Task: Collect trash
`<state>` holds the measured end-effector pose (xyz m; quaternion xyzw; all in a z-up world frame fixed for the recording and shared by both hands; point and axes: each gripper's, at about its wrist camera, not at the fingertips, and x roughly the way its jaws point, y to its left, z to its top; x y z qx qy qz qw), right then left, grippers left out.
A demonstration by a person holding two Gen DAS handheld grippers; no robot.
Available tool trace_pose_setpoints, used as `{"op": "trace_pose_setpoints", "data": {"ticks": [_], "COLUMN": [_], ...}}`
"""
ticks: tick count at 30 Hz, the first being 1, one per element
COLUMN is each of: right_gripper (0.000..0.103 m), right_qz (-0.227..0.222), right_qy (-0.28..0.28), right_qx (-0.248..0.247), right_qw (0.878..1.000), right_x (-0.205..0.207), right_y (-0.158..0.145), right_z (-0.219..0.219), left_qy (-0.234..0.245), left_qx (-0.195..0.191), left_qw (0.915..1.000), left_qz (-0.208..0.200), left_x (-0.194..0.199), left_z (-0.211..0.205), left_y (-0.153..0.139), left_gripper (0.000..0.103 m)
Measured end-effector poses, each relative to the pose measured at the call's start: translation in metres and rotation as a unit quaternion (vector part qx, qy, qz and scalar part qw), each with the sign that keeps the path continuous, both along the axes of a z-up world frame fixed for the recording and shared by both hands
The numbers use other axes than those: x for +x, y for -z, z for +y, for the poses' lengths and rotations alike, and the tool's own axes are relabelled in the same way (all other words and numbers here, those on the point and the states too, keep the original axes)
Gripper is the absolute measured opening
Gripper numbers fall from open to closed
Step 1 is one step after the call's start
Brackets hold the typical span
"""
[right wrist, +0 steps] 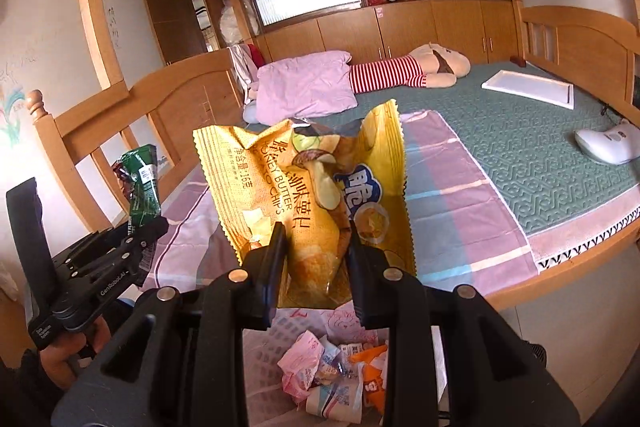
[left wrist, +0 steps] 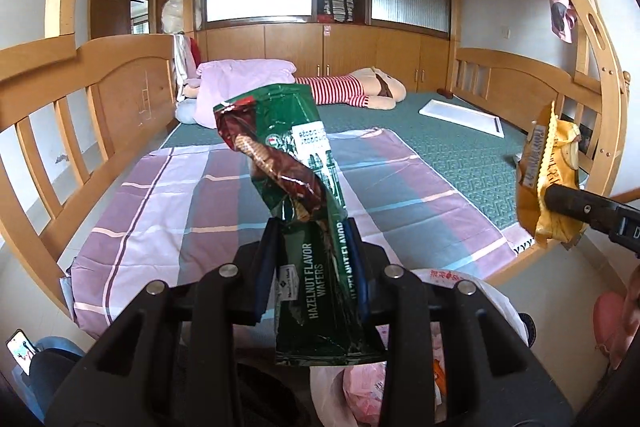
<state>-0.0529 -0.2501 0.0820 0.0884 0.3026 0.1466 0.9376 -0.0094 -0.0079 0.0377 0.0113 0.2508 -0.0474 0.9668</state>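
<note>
My left gripper (left wrist: pixel 312 231) is shut on a green hazelnut wafer wrapper (left wrist: pixel 280 155), which stands up above the foot of the bed. It also shows in the right wrist view (right wrist: pixel 138 183) at the left. My right gripper (right wrist: pixel 316 239) is shut on a yellow honey butter chips bag (right wrist: pixel 312 179), which also shows in the left wrist view (left wrist: pixel 548 183) at the right. Below both grippers is a white trash bag (right wrist: pixel 264 367) with several crumpled wrappers (right wrist: pixel 332 375) inside; its edge shows in the left wrist view (left wrist: pixel 496 303).
A wooden bunk bed (left wrist: pixel 132 91) holds a pink striped sheet (left wrist: pixel 168 211), a pink pillow (right wrist: pixel 304 87), a striped plush toy (right wrist: pixel 404 71), a white board (right wrist: pixel 528 87) and a white handheld device (right wrist: pixel 608 143). Cabinets (right wrist: pixel 400 27) line the far wall.
</note>
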Motion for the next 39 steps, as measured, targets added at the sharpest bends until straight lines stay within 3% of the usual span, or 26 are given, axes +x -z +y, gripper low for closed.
{"op": "trace_pose_setpoints", "data": {"ticks": [5, 10, 14, 16, 19, 21, 24, 26, 28, 30, 32, 34, 37, 39], "right_gripper": [0.03, 0.03, 0.035, 0.045, 0.056, 0.073, 0.085, 0.092, 0.097, 0.099, 0.099, 0.099, 0.099, 0.099], "right_qz": [0.053, 0.135, 0.204, 0.221, 0.192, 0.149, 0.066, 0.034, 0.003, -0.022, -0.035, -0.04, -0.04, -0.035], "right_qy": [-0.003, -0.009, 0.002, 0.01, 0.057, 0.111, 0.179, 0.188, 0.19, 0.195, 0.198, 0.194, 0.198, 0.197], "right_qx": [-0.018, -0.02, -0.021, -0.001, 0.009, -0.003, -0.014, -0.013, -0.017, -0.026, -0.039, -0.048, -0.059, -0.067], "right_qw": [0.998, 0.991, 0.979, 0.975, 0.98, 0.982, 0.982, 0.982, 0.982, 0.98, 0.979, 0.979, 0.977, 0.977], "right_x": [0.007, 0.021, 0.027, 0.027, 0.022, 0.015, -0.003, -0.011, -0.018, -0.024, -0.027, -0.026, -0.023, -0.022], "right_y": [0.035, 0.081, 0.112, 0.117, 0.101, 0.082, 0.051, 0.039, 0.029, 0.023, 0.022, 0.026, 0.031, 0.035], "right_z": [0.007, 0.016, 0.018, 0.012, -0.005, -0.018, -0.034, -0.039, -0.04, -0.038, -0.036, -0.032, -0.03, -0.025], "left_qy": [0.014, 0.023, 0.026, 0.03, 0.056, 0.085, 0.159, 0.195, 0.21, 0.217, 0.216, 0.204, 0.154, 0.119], "left_qx": [0.005, 0.005, 0.0, -0.002, -0.011, -0.022, -0.048, -0.057, -0.05, -0.045, -0.039, -0.034, -0.018, -0.009], "left_qw": [0.9997, 0.9985, 0.9973, 0.9964, 0.9924, 0.9869, 0.9684, 0.9549, 0.9509, 0.9514, 0.956, 0.9624, 0.978, 0.9863], "left_qz": [0.02, 0.049, 0.069, 0.08, 0.109, 0.136, 0.187, 0.216, 0.222, 0.213, 0.195, 0.176, 0.14, 0.114], "left_x": [0.001, 0.003, 0.007, 0.009, 0.015, 0.018, 0.022, 0.021, 0.017, 0.013, 0.009, 0.005, 0.002, -0.002], "left_z": [-0.01, -0.013, -0.009, -0.009, -0.013, -0.02, -0.037, -0.049, -0.057, -0.061, -0.061, -0.059, -0.053, -0.05], "left_y": [0.017, 0.036, 0.048, 0.054, 0.066, 0.076, 0.097, 0.109, 0.115, 0.113, 0.108, 0.102, 0.09, 0.081], "left_gripper": [0.033, 0.033, 0.033, 0.033, 0.033, 0.034, 0.035, 0.038, 0.043, 0.053, 0.08, 0.091, 0.099, 0.099]}}
